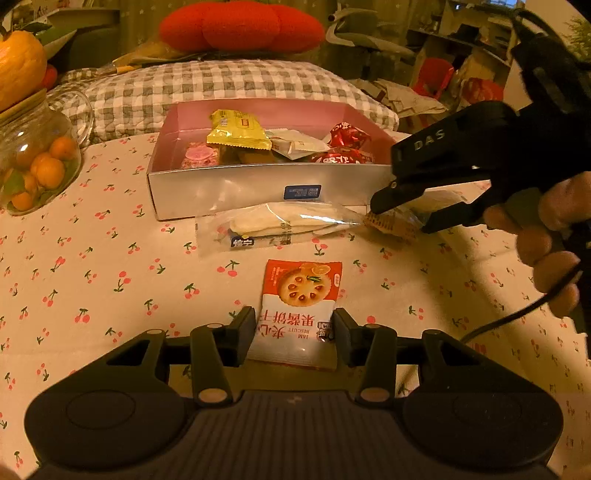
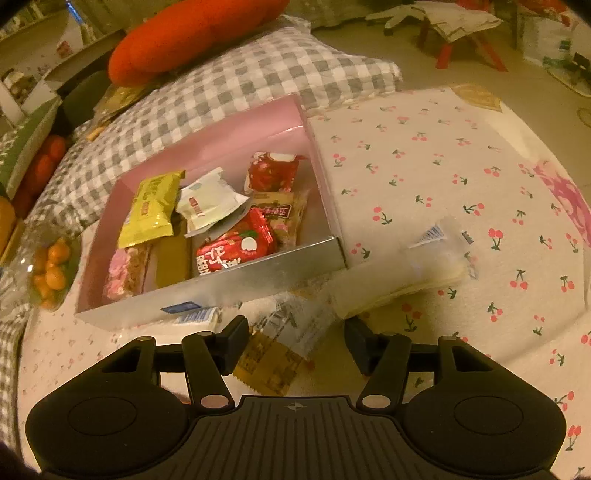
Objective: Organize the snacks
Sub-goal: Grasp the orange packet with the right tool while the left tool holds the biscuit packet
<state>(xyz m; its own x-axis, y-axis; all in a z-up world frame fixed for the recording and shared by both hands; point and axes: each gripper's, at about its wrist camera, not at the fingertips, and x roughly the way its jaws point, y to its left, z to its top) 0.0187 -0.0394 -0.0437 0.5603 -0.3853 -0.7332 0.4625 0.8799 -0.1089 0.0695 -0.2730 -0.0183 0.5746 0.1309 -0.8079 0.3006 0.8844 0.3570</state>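
A silver box with a pink inside [image 1: 221, 188] [image 2: 258, 273] holds several snack packets. A red-and-white jam biscuit packet [image 1: 299, 314] lies flat on the cherry-print tablecloth between the fingers of my open left gripper [image 1: 295, 328]. A clear packet of white wafers [image 1: 280, 223] lies in front of the box. My right gripper [image 1: 399, 218] [image 2: 295, 339] is open around the gold end [image 2: 269, 365] of a clear packet by the box's front wall. Another clear packet [image 2: 417, 273] lies to the right.
A glass jar of small oranges [image 1: 33, 162] stands at the left. A grey checked cushion [image 1: 221, 85] and a red plush cushion [image 1: 240, 26] lie behind the box. Cherry-print tablecloth [image 1: 92, 266] covers the table.
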